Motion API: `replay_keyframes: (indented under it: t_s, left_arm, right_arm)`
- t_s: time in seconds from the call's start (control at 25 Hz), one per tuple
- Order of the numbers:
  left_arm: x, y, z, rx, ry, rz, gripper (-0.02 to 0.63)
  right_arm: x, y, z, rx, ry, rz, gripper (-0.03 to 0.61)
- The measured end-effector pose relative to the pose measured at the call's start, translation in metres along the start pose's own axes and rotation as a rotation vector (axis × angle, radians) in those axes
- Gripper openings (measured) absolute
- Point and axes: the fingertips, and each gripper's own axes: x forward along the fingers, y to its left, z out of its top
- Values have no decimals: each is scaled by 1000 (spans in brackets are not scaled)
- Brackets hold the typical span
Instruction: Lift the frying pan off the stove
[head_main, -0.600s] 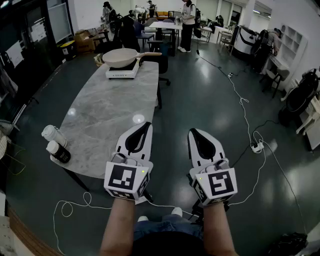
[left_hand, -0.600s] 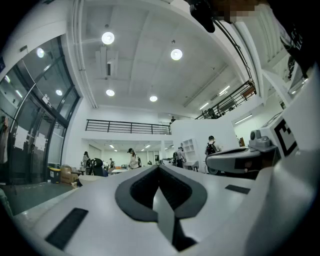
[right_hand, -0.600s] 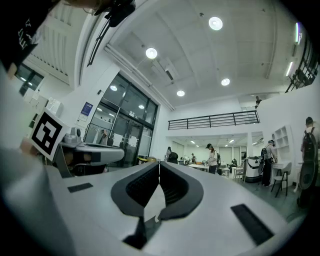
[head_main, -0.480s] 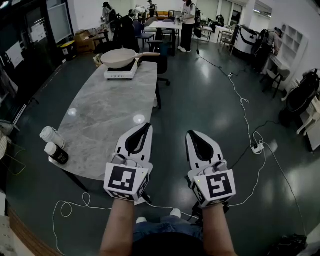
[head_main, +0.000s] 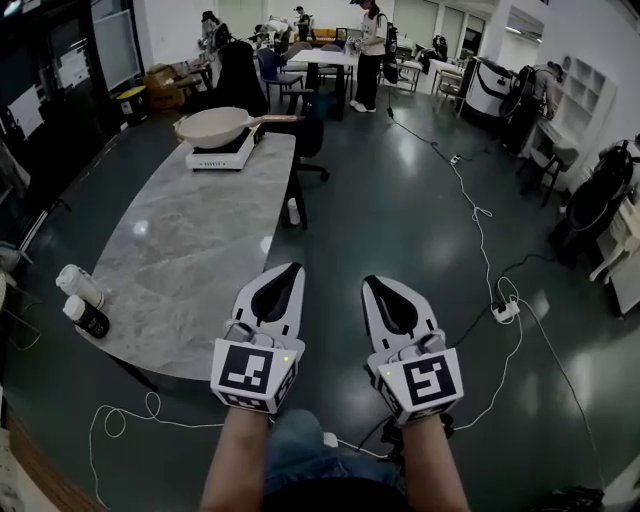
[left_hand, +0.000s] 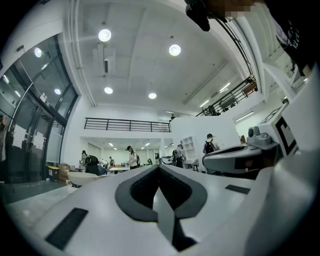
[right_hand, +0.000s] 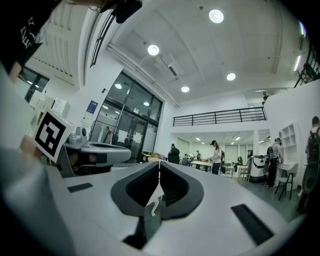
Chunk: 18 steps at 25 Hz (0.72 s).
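No readable writing anywhere, tbh. The white portable single-burner stove (head_main: 219, 158) has some dark print on its front edge, but it's too small to make out. Same with the two white-capped bottles (head_main: 82, 300) at the near left edge of the grey marble oval table (head_main: 190, 250): their labels can't be read. The only clear graphics are the black-and-white square markers on the gripper cubes.

The cream round frying pan (head_main: 213, 126) sits on the stove at the far end of the table, with its wooden handle pointing right towards a black office chair (head_main: 310, 135) just beside the table. The whole length of the table lies between the pan and both grippers. On the floor to the right, a white cable (head_main: 478, 210) snakes down to a power strip (head_main: 503, 312). Several people (head_main: 372, 50) stand around tables at the back of the hall.

Both forearms reach straight forward, side by side. The left gripper (head_main: 292, 268) and right gripper (head_main: 368, 281) point roughly level. Each has its fingers pressed together with nothing between them, well apart from the pan.
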Motion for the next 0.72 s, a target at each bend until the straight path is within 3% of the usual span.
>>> replay_keyframes:
  t_s: [0.4, 0.56, 0.72]
  left_arm:
    - [45, 19, -3, 64, 41, 18, 12]
    - [53, 48, -11, -4, 30, 82, 12]
    - [69, 46, -22, -1, 38, 67, 12]
  right_arm:
    - [21, -50, -5, 30, 16, -18, 29]
    - [29, -63, -12, 37, 15, -21, 29]
    - [49, -72, -24, 88, 21, -28, 29]
